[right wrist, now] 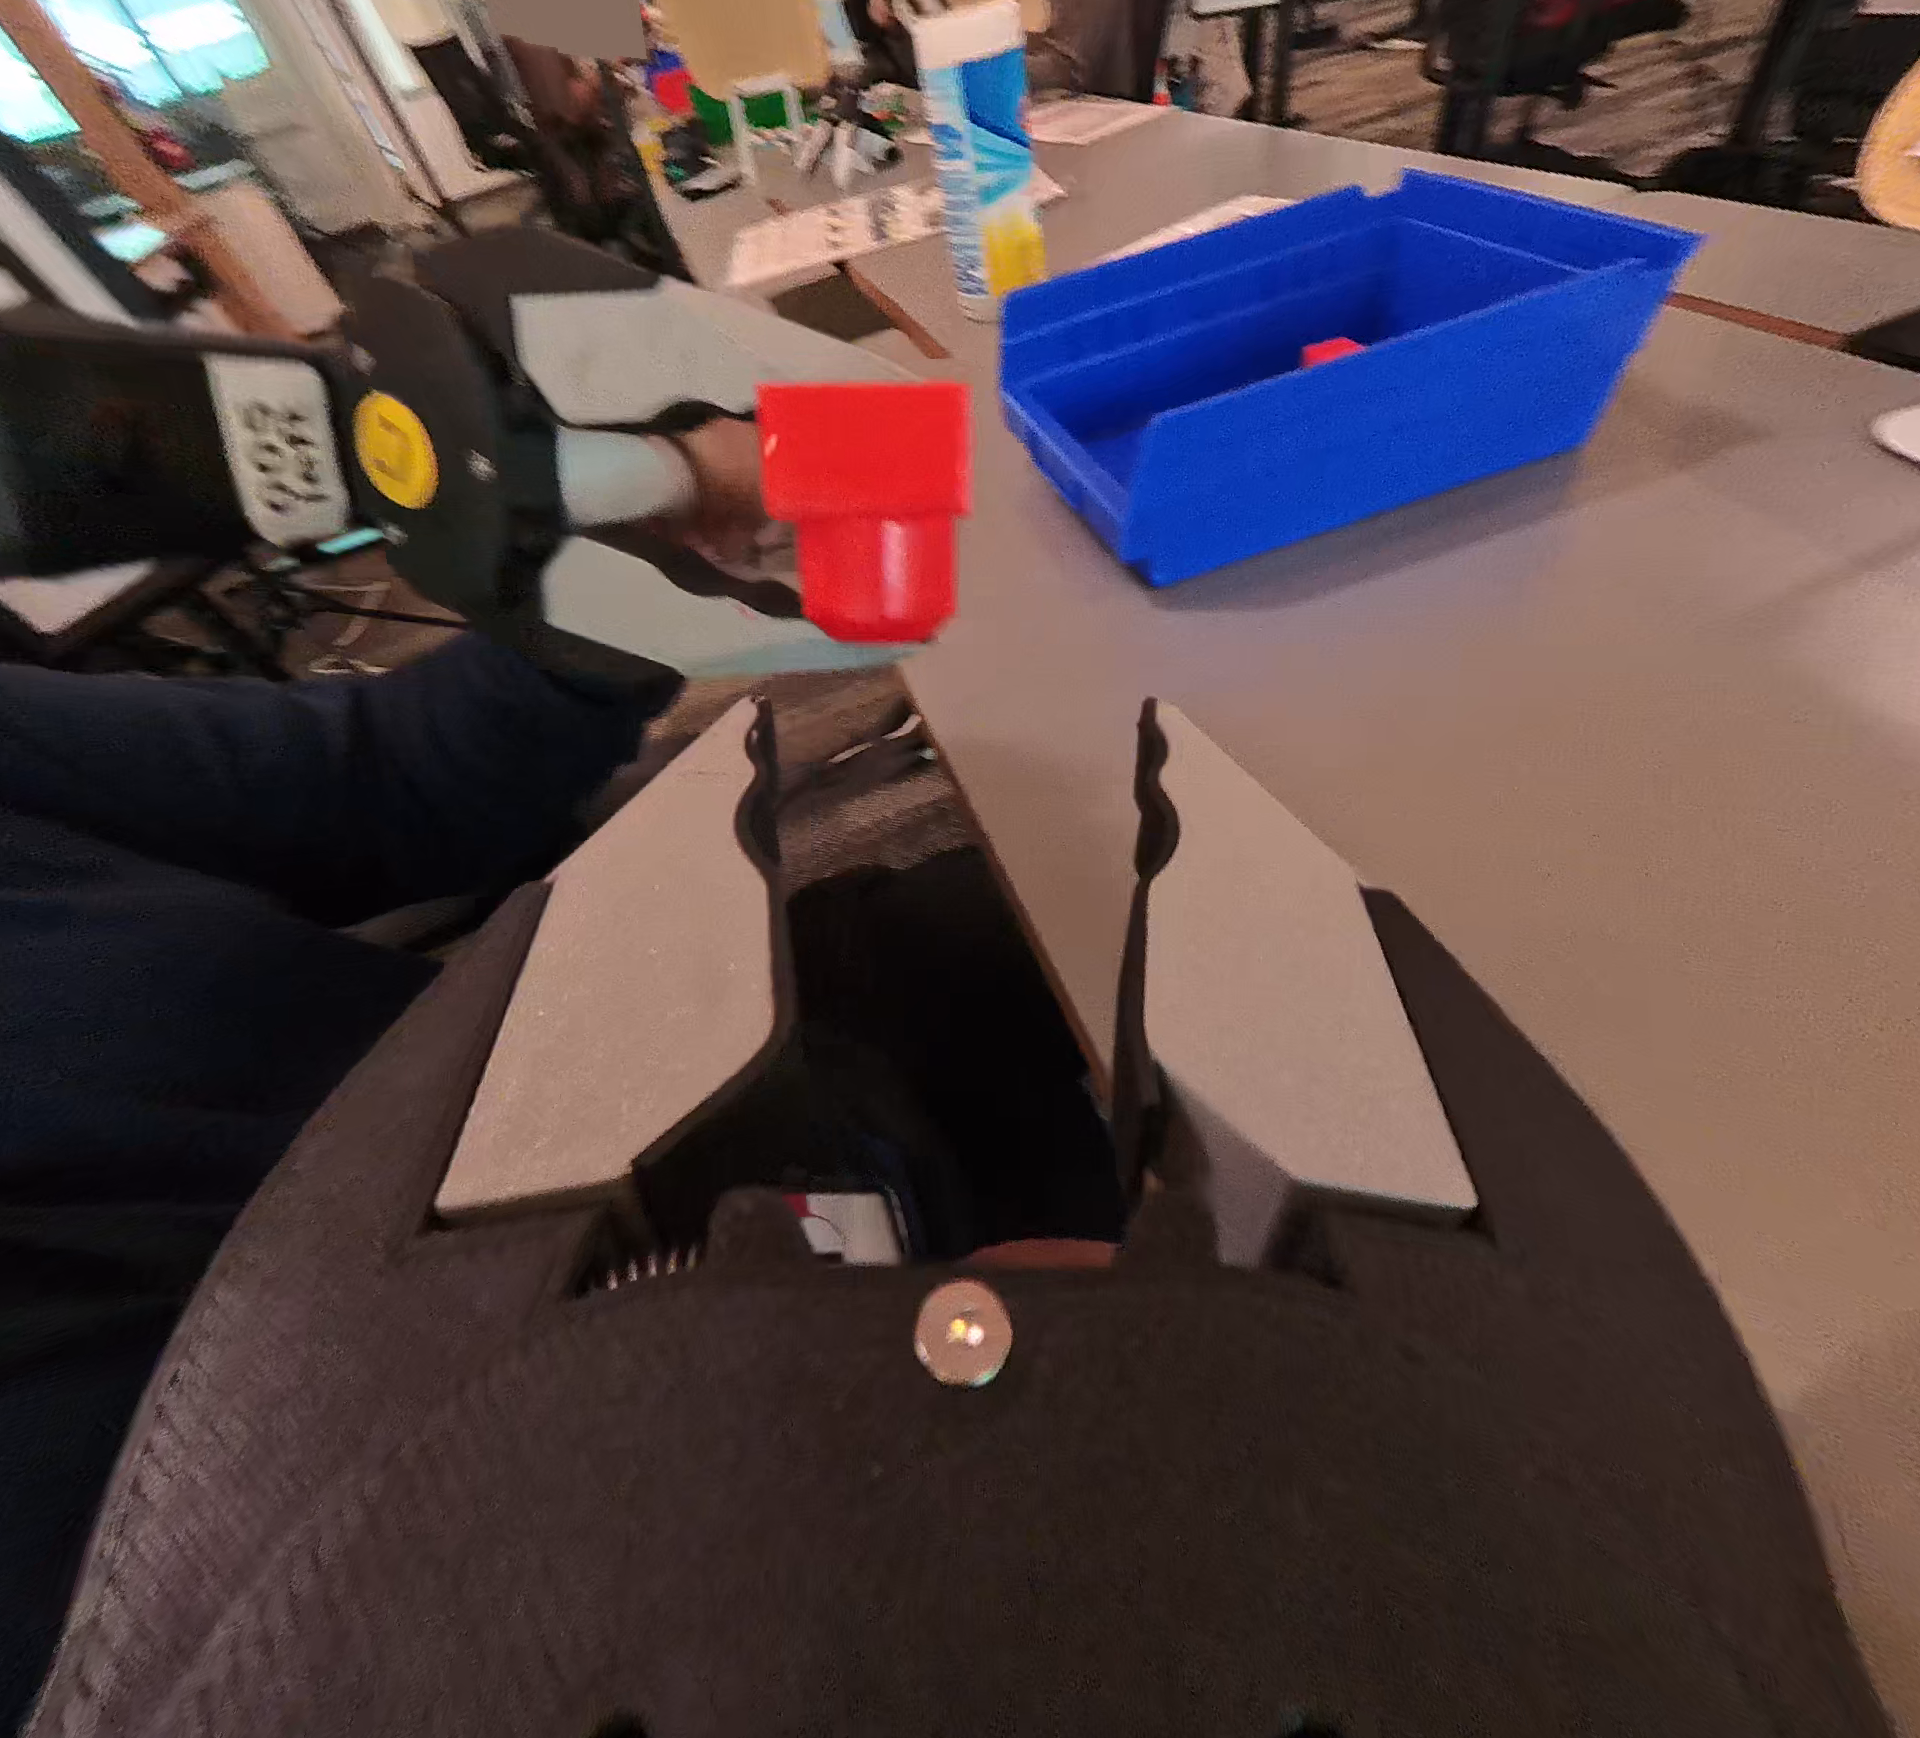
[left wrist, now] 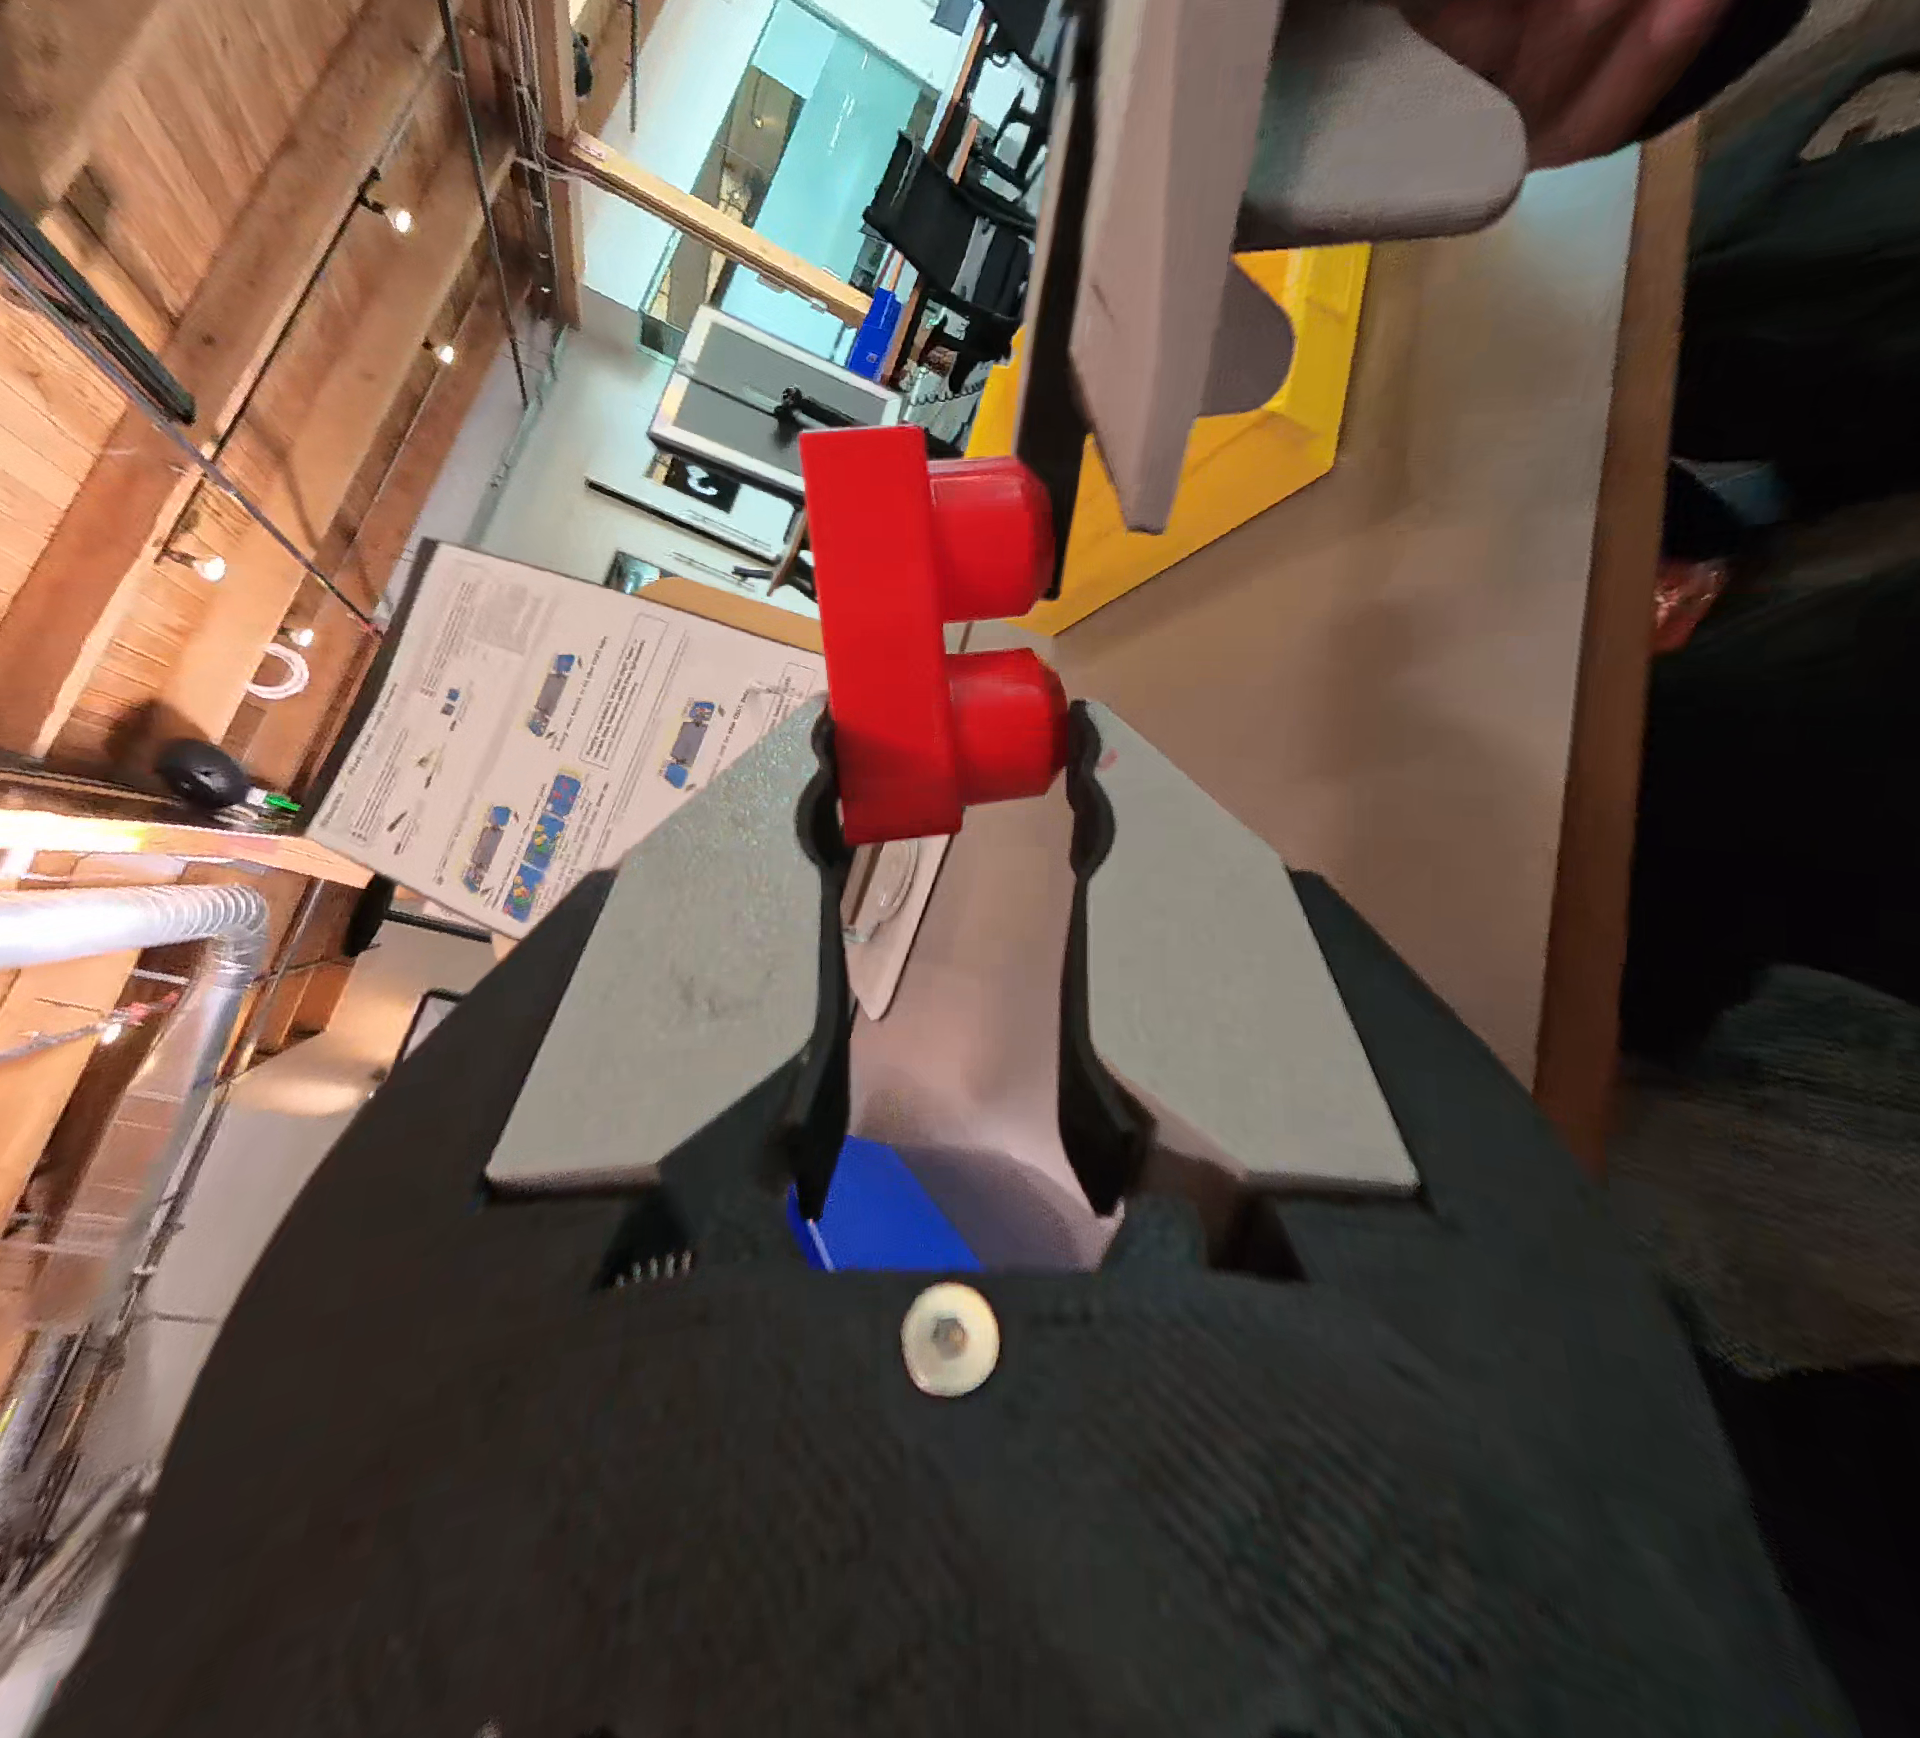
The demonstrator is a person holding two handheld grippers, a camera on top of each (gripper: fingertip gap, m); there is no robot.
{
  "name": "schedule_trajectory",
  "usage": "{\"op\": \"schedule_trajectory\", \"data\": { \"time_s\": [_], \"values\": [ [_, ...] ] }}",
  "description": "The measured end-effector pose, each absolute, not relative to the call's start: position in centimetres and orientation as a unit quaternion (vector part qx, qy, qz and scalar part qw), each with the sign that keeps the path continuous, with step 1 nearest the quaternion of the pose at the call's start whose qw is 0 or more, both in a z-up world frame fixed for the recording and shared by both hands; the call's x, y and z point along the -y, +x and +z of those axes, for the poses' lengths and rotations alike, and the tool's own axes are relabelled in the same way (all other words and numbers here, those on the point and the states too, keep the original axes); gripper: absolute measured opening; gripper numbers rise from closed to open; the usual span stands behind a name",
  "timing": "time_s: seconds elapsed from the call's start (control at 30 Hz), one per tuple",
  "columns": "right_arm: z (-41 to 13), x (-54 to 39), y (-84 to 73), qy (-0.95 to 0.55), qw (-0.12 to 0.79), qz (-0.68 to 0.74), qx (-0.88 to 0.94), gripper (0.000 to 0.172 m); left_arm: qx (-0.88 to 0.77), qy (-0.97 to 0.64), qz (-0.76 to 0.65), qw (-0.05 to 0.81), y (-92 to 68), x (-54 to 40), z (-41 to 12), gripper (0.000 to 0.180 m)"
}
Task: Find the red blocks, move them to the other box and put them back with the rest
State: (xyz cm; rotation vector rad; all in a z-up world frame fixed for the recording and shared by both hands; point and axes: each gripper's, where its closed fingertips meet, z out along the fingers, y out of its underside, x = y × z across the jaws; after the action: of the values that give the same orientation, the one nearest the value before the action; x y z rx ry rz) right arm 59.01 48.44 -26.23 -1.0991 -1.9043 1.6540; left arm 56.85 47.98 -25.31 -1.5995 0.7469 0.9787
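Grey tabletop stretches out ahead with a cluttered workshop behind it, and on it sits the blue bin, well apart from both grippers, open side up. Down inside it, one small red piece peeks over the wall. Over in the left wrist view a yellow bin lies on the same surface, partly hidden behind the other gripper.

Now the action: the left gripper has the red block clamped, one pad on the flat back of its plate, the other on the end of a round stud. It's held up in the air, clear of the table, and most of the block sticks out past the fingertips. From the right wrist view that same block hangs short of the blue bin, to its left.

The right gripper is spread wide with nothing between its fingers, sitting just below and in front of the block.

How will it handle? Looks like hard, glossy plastic, light and stiff, likely a bit slick. Pinching on a rounded stud end seems chancy; flat plate faces should give the surer hold.
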Motion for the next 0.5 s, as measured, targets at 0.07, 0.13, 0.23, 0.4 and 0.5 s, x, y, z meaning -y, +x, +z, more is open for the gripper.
{"op": "schedule_trajectory", "data": {
  "time_s": [0.07, 0.13, 0.23, 0.4, 0.5],
  "values": [
    [-25.9, -47.2, 59.3, -0.382, 0.167, 0.613, 0.672, 0.068, -0.328, -0.671, 0.403, 0.528, 57.5, -48.4, -26.1, 0.04],
    [-25.6, -46.0, 59.5, -0.371, 0.135, 0.638, 0.661, 0.069, -0.348, -0.672, 0.406, 0.512, 58.0, -48.8, -27.3, 0.04],
    [-27.0, -46.7, 58.1, -0.4, 0.163, 0.61, 0.664, 0.041, -0.348, -0.679, 0.41, 0.5, 57.8, -49.3, -28.4, 0.04],
    [-28.4, -49.3, 57.0, -0.431, 0.201, 0.565, 0.674, 0.035, -0.302, -0.747, 0.315, 0.502, 56.7, -49.8, -30.2, 0.034],
    [-28.4, -54.9, 56.6, -0.475, 0.266, 0.522, 0.656, 0.035, -0.243, -0.774, 0.31, 0.495, 53.8, -49.5, -30.2, 0.042]
  ]
}}
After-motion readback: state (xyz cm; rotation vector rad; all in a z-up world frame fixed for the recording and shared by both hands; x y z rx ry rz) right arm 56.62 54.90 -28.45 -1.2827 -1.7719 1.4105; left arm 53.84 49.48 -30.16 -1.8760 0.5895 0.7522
